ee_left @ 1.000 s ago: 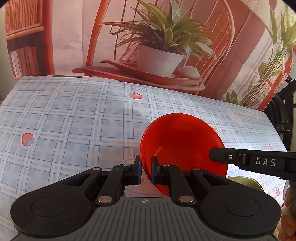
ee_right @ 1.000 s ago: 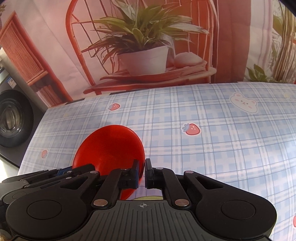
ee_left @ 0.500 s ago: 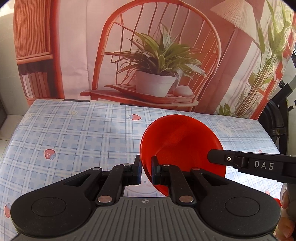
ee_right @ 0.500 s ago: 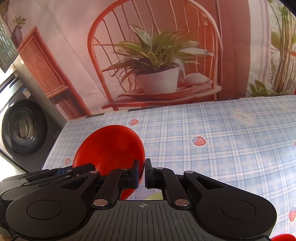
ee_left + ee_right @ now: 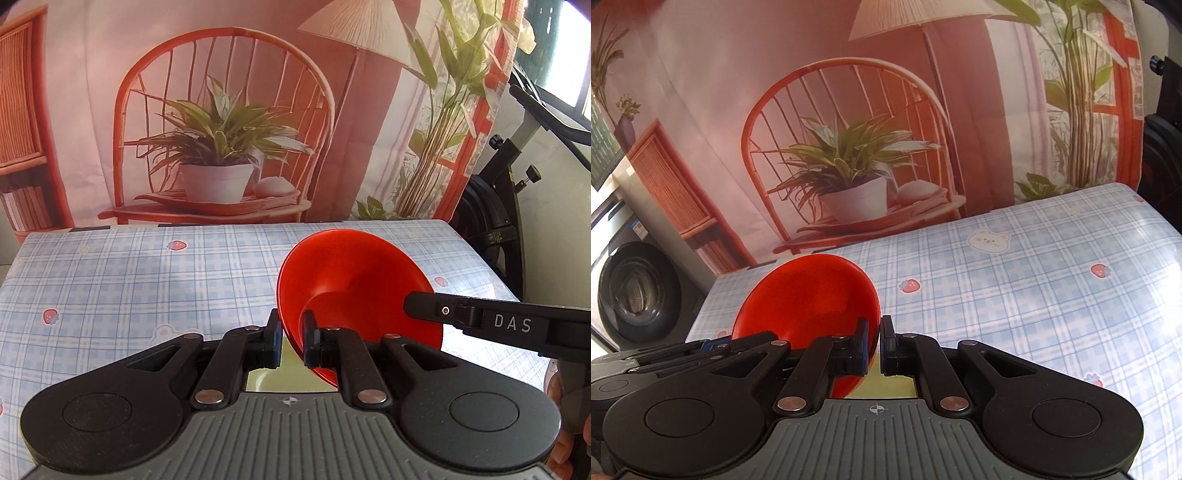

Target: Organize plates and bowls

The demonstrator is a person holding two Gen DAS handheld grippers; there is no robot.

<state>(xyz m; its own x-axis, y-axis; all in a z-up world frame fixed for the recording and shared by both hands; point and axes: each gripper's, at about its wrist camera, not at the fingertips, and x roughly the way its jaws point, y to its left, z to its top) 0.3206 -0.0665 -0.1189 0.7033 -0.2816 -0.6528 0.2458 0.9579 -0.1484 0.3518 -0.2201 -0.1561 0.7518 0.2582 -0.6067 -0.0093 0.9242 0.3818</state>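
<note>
A red bowl (image 5: 354,291) is held in the air above the checked tablecloth (image 5: 147,280), tilted with its opening facing right in the left wrist view. My left gripper (image 5: 291,339) is shut on its near left rim. My right gripper (image 5: 873,345) is shut on the opposite rim; the bowl (image 5: 809,295) shows left of its fingers. The right gripper's arm (image 5: 498,325), marked DAS, reaches in from the right in the left wrist view. A pale green dish (image 5: 886,384) shows below, just behind the right fingers, mostly hidden.
A printed backdrop with a chair and plant (image 5: 221,158) hangs behind the table's far edge. An exercise bike (image 5: 495,206) stands right of the table, a washing machine (image 5: 631,291) left of it.
Both grippers have risen and pulled back with the bowl; the table looks farther below and more of the backdrop shows. The grips on the rim are unchanged.
</note>
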